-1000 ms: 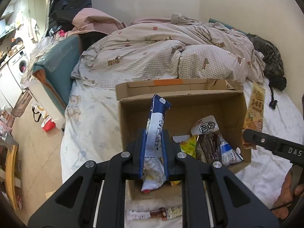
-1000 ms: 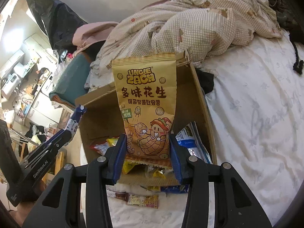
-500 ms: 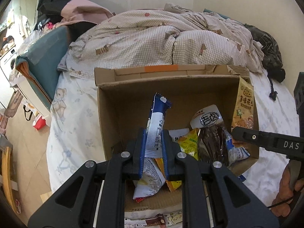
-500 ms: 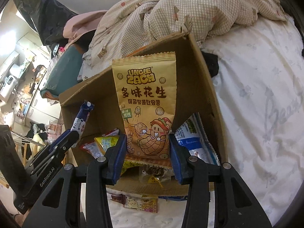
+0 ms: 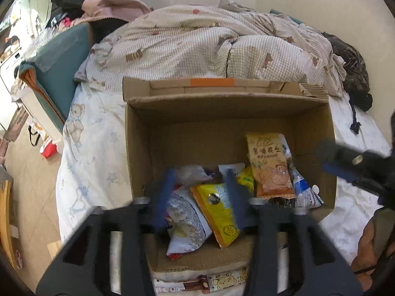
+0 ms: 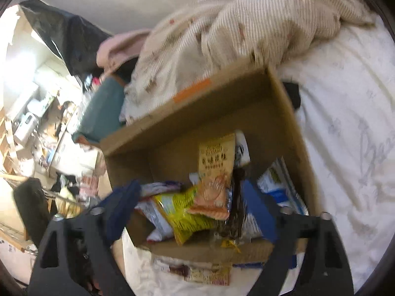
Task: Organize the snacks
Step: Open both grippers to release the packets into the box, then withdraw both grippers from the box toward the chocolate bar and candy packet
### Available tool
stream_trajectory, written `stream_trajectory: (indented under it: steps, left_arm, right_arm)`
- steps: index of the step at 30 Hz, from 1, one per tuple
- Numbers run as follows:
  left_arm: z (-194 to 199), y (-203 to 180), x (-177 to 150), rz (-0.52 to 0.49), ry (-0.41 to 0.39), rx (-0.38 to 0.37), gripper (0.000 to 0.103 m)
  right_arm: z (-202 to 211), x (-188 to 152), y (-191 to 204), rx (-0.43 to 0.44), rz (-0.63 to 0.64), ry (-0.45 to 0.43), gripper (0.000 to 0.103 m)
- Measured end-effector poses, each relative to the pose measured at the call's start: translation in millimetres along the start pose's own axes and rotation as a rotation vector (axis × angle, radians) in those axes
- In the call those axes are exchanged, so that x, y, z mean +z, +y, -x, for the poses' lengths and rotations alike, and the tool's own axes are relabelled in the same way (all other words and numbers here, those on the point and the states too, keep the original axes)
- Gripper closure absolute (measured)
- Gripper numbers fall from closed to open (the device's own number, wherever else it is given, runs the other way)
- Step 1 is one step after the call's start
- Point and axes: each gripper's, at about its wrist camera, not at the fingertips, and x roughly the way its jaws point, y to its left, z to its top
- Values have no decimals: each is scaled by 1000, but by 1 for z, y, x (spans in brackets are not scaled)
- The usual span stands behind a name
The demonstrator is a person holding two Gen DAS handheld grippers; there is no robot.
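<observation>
An open cardboard box [image 5: 222, 108] stands on the bed and holds several snack packets. The tan peanut bag [image 5: 270, 165] leans on the pile at the box's right; it also shows in the right wrist view [image 6: 216, 175]. A yellow packet [image 5: 219, 212] and a white-blue packet [image 5: 185, 219] lie at the front. My left gripper [image 5: 201, 197] is open and empty over the box's near side. My right gripper [image 6: 190, 209] is open and empty over the same pile, and it shows blurred at the right of the left wrist view [image 5: 345, 165].
A checked quilt [image 5: 209, 46] is heaped behind the box. Small snack bars [image 5: 200, 282] lie on the white sheet in front of the box. A teal cushion [image 5: 59, 71] and the floor are to the left. A dark garment [image 5: 350, 66] lies far right.
Both grippers opened. The blue-white packet dropped from the left one and the peanut bag dropped from the right one into the box. Both views are blurred by motion.
</observation>
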Motion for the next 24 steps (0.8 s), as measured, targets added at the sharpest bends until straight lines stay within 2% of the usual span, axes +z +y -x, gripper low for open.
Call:
stream_trajectory:
  steps: [2,4,18,21,24]
  left_arm:
    - [3,2,-1,12,-17,4,29]
    - [7,4,-1,18,-36,12,23]
    - [28,10,0,28,-108,-2,23]
    - [45,15,-2,49,-164,-63,23]
    - [61,20,-3,59,-203,-48,23]
  right_arm:
    - [0,1,0,-3,10,14,13]
    - [-4,1,-2,-2,-6,36,13]
    - [-1,-1,-2,-31,-1,32,13]
    - [7,-3,0,-33,10,10,13]
    - [14,-7,1,-45,12,-4,13]
